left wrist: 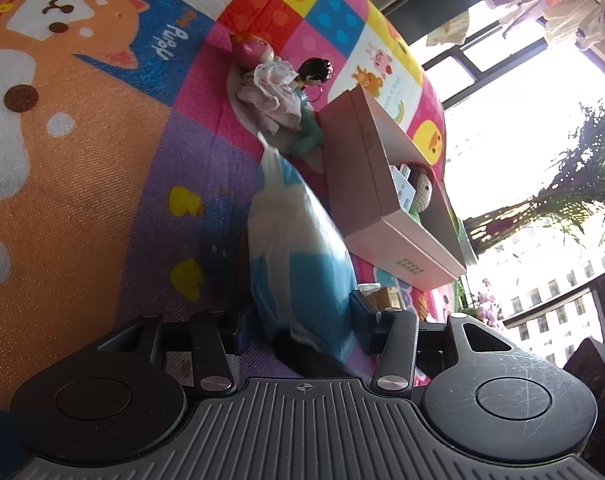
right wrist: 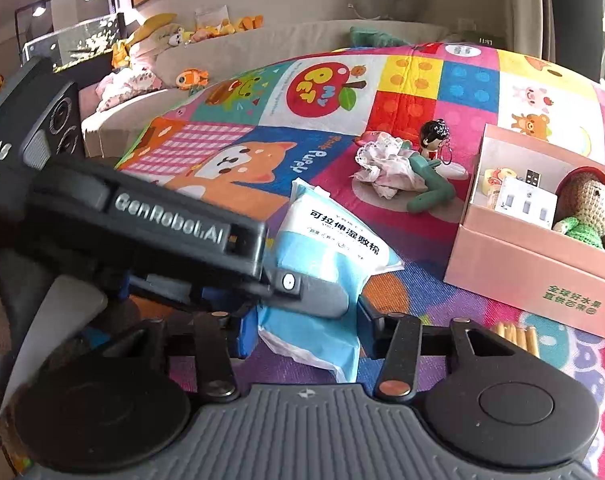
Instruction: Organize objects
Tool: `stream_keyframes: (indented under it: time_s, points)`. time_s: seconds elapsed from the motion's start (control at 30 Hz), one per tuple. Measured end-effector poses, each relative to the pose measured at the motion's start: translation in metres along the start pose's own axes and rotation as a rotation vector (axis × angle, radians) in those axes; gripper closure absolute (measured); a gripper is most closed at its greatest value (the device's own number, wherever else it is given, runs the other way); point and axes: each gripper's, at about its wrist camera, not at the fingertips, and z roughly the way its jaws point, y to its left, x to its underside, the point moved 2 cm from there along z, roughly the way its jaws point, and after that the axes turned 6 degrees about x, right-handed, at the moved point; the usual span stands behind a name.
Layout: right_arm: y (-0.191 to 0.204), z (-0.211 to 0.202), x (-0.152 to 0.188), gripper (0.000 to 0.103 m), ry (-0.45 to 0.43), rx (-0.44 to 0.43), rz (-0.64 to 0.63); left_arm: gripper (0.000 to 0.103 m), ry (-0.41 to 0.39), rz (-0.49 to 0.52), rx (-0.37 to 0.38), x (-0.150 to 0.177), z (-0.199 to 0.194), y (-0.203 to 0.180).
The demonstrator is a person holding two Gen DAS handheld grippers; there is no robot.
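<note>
A blue-and-white packet of cotton pads (right wrist: pixel 326 256) sits on the colourful play mat (right wrist: pixel 230 152); it also shows in the left wrist view (left wrist: pixel 298 252). My left gripper (left wrist: pixel 302 328) is shut on its near end; its body shows in the right wrist view (right wrist: pixel 150 236). My right gripper (right wrist: pixel 306 328) has its blue fingers (right wrist: pixel 246 332) closed on the packet's near edge. An open pink box (right wrist: pixel 538 256), also in the left wrist view (left wrist: pixel 382 184), holds a crochet doll (right wrist: pixel 586 208) and a white adapter (right wrist: pixel 526 200).
A dark-haired doll keychain (right wrist: pixel 434 136), a green cactus-shaped toy (right wrist: pixel 426 188) and a crumpled lace cloth (right wrist: pixel 386 164) lie on the mat beyond the packet. A small wooden item (right wrist: pixel 518 336) lies by the box. A sofa with plush toys (right wrist: pixel 190 40) stands behind.
</note>
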Motion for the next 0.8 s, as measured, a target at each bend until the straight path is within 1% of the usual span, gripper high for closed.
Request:
stream_keyframes:
  time_s: [0.17, 0.23, 0.3, 0.33, 0.37, 0.4, 0.43, 0.47, 0.53, 0.57, 0.6, 0.63, 0.7, 0.73, 0.8]
  points:
    - [0.005, -0.022, 0.015, 0.056, 0.024, -0.02, -0.059, 0.046, -0.005, 0.004, 0.001, -0.003, 0.001, -0.002]
    - [0.006, -0.029, 0.02, 0.056, 0.025, -0.01, -0.08, 0.046, 0.018, 0.017, 0.005, -0.001, 0.005, -0.006]
    - [0.002, -0.034, 0.024, 0.053, 0.034, -0.007, -0.082, 0.049, 0.048, 0.057, -0.001, 0.004, 0.009, -0.014]
    - [-0.003, -0.039, 0.025, 0.051, 0.032, -0.017, -0.068, 0.05, 0.057, 0.089, -0.004, 0.006, 0.009, -0.02]
    - [-0.008, -0.045, 0.026, 0.045, 0.025, -0.025, -0.053, 0.051, 0.066, 0.125, -0.009, 0.008, 0.008, -0.026]
    - [-0.014, -0.052, 0.028, 0.041, 0.014, -0.02, -0.045, 0.051, 0.072, 0.162, -0.015, 0.01, 0.007, -0.031]
    - [-0.019, -0.058, 0.029, 0.033, -0.002, -0.007, -0.038, 0.052, 0.077, 0.194, -0.021, 0.012, 0.006, -0.036]
    - [-0.025, -0.065, 0.03, 0.028, -0.02, 0.001, -0.027, 0.052, 0.081, 0.218, -0.027, 0.013, 0.006, -0.039]
    - [-0.038, -0.075, 0.032, 0.026, -0.045, -0.003, 0.013, 0.052, 0.085, 0.248, -0.043, 0.016, 0.006, -0.043]
    - [-0.043, -0.078, 0.032, 0.026, -0.057, 0.007, 0.033, 0.052, 0.086, 0.257, -0.05, 0.016, 0.006, -0.044]
    - [-0.049, -0.08, 0.031, 0.026, -0.075, 0.042, 0.054, 0.052, 0.086, 0.26, -0.052, 0.016, 0.007, -0.045]
    - [-0.055, -0.082, 0.03, 0.026, -0.086, 0.059, 0.082, 0.052, 0.088, 0.259, -0.055, 0.016, 0.007, -0.045]
    - [-0.073, -0.082, 0.025, 0.026, -0.084, 0.048, 0.166, 0.052, 0.093, 0.262, -0.062, 0.016, 0.006, -0.045]
    - [-0.08, -0.079, 0.024, 0.026, -0.07, 0.082, 0.189, 0.052, 0.096, 0.268, -0.066, 0.017, 0.006, -0.047]
    - [-0.087, -0.067, 0.023, 0.026, -0.038, 0.165, 0.172, 0.053, 0.111, 0.276, -0.066, 0.019, 0.006, -0.05]
